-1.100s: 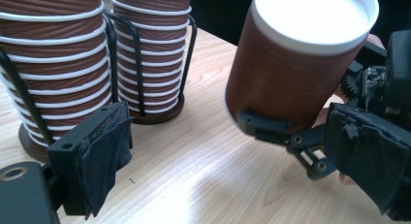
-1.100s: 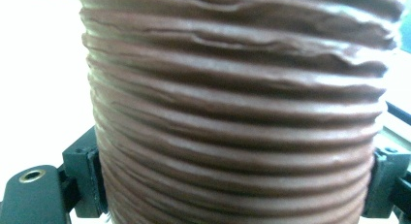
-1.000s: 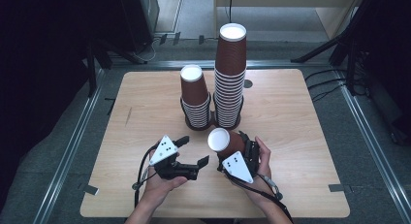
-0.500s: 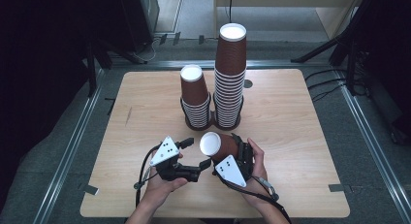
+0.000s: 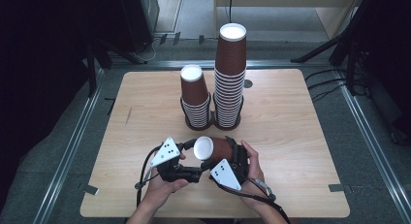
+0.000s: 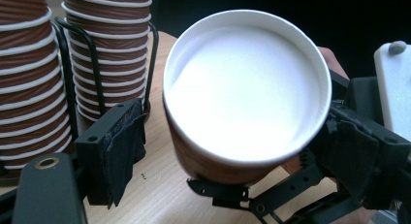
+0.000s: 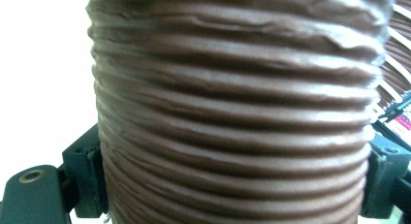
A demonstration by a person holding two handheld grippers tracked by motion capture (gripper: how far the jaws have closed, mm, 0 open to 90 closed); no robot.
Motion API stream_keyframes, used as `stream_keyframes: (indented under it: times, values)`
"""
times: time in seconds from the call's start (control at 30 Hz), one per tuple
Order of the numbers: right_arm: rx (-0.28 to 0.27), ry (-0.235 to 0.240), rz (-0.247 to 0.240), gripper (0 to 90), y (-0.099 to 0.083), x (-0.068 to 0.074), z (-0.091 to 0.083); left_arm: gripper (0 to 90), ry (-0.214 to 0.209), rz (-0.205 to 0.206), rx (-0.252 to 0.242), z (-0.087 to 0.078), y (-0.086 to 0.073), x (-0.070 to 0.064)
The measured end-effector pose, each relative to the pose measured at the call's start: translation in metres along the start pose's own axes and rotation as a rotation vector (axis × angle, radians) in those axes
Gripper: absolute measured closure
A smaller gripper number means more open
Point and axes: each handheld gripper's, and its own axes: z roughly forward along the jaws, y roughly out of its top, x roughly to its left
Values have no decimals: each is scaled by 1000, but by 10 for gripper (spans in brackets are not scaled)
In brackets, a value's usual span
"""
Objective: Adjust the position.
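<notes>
A brown ribbed paper cup [image 5: 215, 149] lies tilted on its side above the table's front edge, and my right gripper [image 5: 228, 153] is shut on its body. Its white end [image 6: 247, 93] points at my left gripper [image 5: 193, 158]. That gripper is open, with one padded finger [image 6: 121, 146] just left of the cup and a small gap between them; its other jaw is hidden behind the cup. In the right gripper view the cup wall [image 7: 232, 112] sits squeezed between both fingers [image 7: 85, 185].
Two upside-down stacks of the same cups stand in black wire holders [image 5: 213, 120] at the table's middle back: a short stack [image 5: 196, 95] and a taller stack [image 5: 230, 73]. The wooden table [image 5: 291, 117] has bare room left and right.
My right gripper has carried the cup leftwards and tipped it, so its white end now sits at the left gripper's jaws. The left gripper has hardly moved.
</notes>
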Motion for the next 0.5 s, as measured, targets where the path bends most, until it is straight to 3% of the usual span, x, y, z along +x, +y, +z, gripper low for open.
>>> stream_keyframes:
  times: [0.13,0.3,0.5]
  values:
    - [-7,16,-41,116,0,4,0,160,-10,-9,0,0,0,1]
    - [-12,24,-61,115,1,6,0,210,-22,-24,6,1,-1,0]
    - [-9,14,-81,114,0,6,1,211,-18,-38,9,2,-1,2]
